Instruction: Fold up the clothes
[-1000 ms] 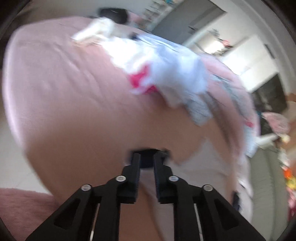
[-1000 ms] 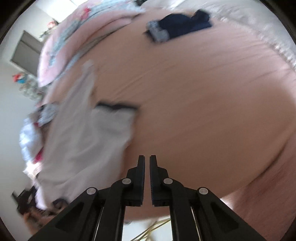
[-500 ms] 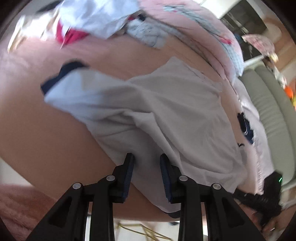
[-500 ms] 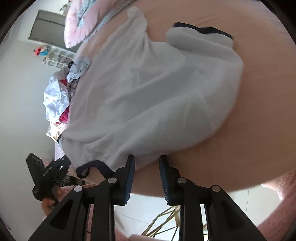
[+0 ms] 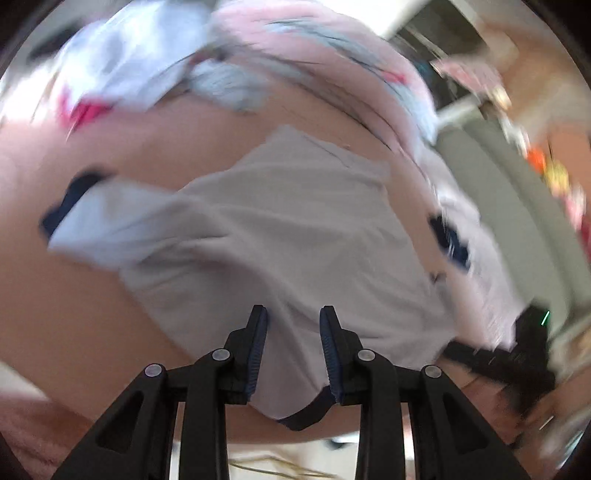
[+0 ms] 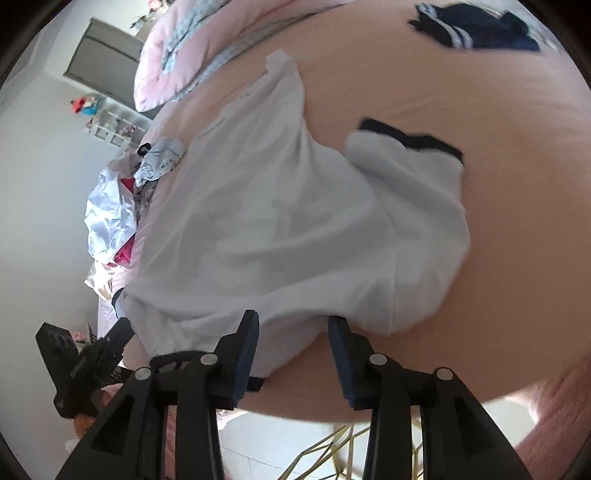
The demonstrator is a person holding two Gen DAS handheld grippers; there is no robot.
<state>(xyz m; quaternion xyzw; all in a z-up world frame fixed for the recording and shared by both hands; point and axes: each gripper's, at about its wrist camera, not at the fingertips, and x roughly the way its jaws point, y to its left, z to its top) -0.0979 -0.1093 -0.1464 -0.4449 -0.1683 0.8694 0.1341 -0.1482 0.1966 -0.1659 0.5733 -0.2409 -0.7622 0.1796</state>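
Observation:
A white T-shirt (image 5: 280, 229) with navy trim lies spread and creased on the pink bed (image 5: 74, 295); its navy-cuffed sleeve (image 6: 410, 144) is folded over. My left gripper (image 5: 293, 317) hovers at the shirt's near edge by the navy collar, jaws apart, with cloth under the gap and no pad pressing. Over the same near edge my right gripper (image 6: 293, 325) has its jaws opening, the hem lying loose between them. Each gripper shows in the other's view: the right gripper (image 5: 517, 350) and the left gripper (image 6: 81, 362), both black and hand-held.
A heap of white, blue and red clothes (image 6: 110, 214) sits at the bed's far left. A pink patterned quilt (image 6: 166, 66) lies beyond the shirt, and a navy garment (image 6: 476, 29) at the far right. Below the bed edge are pale floor and a gold wire frame (image 6: 332, 443).
Both views have swung from the bare pink sheet onto the white shirt. The right jaws went from shut to well apart. The left jaws widened slightly.

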